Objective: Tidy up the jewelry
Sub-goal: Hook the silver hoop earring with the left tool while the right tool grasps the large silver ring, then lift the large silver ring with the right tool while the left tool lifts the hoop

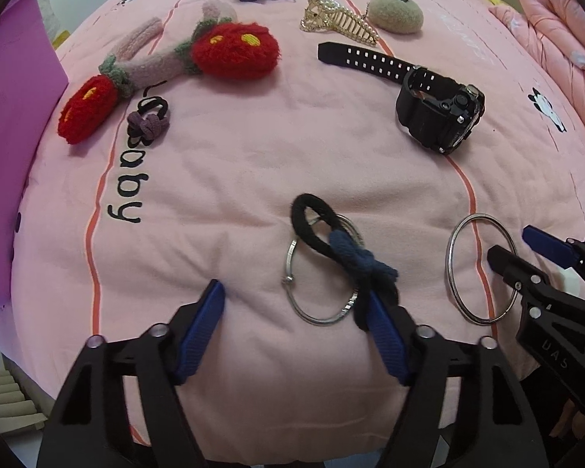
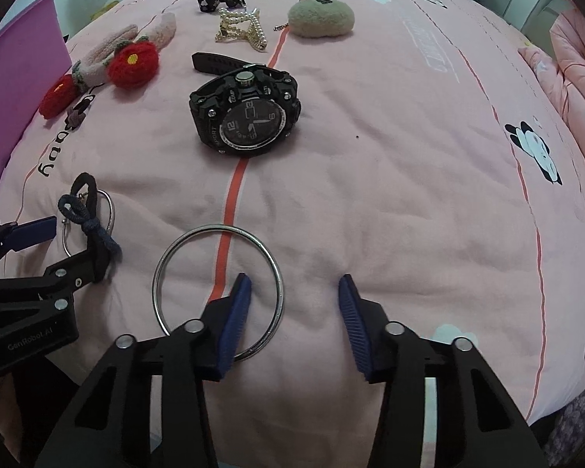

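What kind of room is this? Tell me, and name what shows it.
Probably a bedroom: the jewelry lies on a bed's pink sheet printed with "baby" and cartoon animals, with a folded pink quilt beside it.

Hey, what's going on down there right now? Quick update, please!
Both tools open, low over the pink bedspread. Right tool straddles the plain silver bangle's rim. Left tool at the hair tie lying across the other bangle. Nothing held.

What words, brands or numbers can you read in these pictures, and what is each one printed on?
"baby" on the pink bedspread.
"UAS" on the right hand-held gripper, seen from the left wrist; the rest is cut off.
"GenRobot AI" on the left hand-held gripper, seen from the right wrist.
"SPORT", "COMP" and "12" on the watch.
The bedspread's white print near the far right is too blurred to read.
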`<state>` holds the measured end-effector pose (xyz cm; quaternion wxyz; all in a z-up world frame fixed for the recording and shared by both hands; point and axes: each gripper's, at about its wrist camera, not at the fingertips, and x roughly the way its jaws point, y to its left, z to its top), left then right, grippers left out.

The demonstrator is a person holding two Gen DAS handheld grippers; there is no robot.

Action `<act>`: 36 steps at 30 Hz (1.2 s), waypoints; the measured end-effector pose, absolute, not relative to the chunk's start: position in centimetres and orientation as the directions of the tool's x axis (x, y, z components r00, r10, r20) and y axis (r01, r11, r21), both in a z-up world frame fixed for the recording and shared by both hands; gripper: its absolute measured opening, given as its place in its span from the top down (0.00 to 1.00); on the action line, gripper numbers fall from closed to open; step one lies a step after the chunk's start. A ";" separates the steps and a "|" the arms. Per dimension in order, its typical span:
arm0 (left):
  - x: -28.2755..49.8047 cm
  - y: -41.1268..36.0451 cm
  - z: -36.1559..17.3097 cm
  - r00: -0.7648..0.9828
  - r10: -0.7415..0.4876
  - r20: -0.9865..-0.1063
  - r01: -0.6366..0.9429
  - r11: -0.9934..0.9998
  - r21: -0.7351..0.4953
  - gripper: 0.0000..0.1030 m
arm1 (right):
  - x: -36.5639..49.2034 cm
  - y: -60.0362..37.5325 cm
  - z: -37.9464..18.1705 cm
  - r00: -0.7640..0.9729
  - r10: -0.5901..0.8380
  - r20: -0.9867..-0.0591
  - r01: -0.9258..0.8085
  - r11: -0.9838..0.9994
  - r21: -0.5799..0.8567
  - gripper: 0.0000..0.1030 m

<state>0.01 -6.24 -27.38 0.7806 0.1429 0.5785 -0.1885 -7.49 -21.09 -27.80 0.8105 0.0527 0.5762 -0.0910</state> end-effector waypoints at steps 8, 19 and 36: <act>0.6 -5.5 -26.3 0.299 -0.124 -0.946 0.456 0.890 0.027 0.91 | -8.5 -22.8 -26.4 0.378 0.011 -0.926 0.258 0.959 0.117 0.96; -0.6 -5.1 -23.3 0.306 -0.180 -0.935 0.437 0.899 -0.030 0.97 | -9.2 -23.8 -22.5 0.489 0.033 -0.872 0.257 0.949 0.180 0.96; 0.3 -3.3 -19.7 0.390 -0.221 -0.894 0.383 0.922 -0.060 0.97 | -8.9 -23.5 -19.7 0.543 0.035 -0.839 0.226 0.956 0.187 0.97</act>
